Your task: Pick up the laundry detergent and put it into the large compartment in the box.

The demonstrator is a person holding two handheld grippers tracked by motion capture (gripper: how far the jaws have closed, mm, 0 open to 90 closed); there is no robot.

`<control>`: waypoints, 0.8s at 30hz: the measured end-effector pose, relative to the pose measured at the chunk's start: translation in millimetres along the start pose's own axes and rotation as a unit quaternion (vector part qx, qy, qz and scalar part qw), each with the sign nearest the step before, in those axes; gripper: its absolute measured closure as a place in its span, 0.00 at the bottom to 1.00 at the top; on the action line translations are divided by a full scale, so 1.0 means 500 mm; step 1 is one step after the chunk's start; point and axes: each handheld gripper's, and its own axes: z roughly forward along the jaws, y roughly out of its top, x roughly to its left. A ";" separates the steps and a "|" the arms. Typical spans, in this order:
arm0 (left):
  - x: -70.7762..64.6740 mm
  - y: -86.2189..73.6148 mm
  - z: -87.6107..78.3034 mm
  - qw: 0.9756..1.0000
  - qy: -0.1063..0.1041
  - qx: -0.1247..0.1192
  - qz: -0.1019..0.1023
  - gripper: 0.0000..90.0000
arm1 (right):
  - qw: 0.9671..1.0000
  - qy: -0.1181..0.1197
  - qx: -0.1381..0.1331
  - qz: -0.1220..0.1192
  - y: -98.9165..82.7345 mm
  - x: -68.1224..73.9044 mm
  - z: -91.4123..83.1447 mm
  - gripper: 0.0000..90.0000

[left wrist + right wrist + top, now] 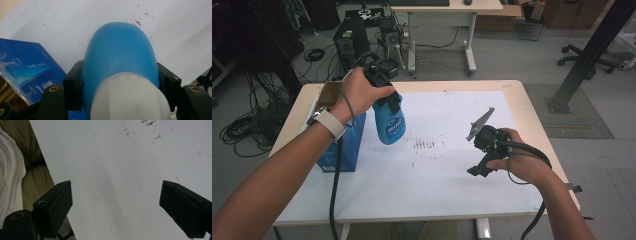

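White tabletop (pixel 452 175) — left tool (pixel 379 82) apparently grips blue bottle (pixel 389 122) aloft.

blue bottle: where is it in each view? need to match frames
High view: blue bottle left of centre, hanging cap-up from the left gripper, beside the blue box.
Left gripper view: centre, clamped between the jaws.
Right gripper view: not in it.
Shared landmark: brown specks on the white sheet.
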 end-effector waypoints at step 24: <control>0.004 -0.014 -0.072 1.000 0.007 -0.013 -0.022 0.41 | 1.000 0.001 0.003 -0.007 0.006 0.005 0.005 0.13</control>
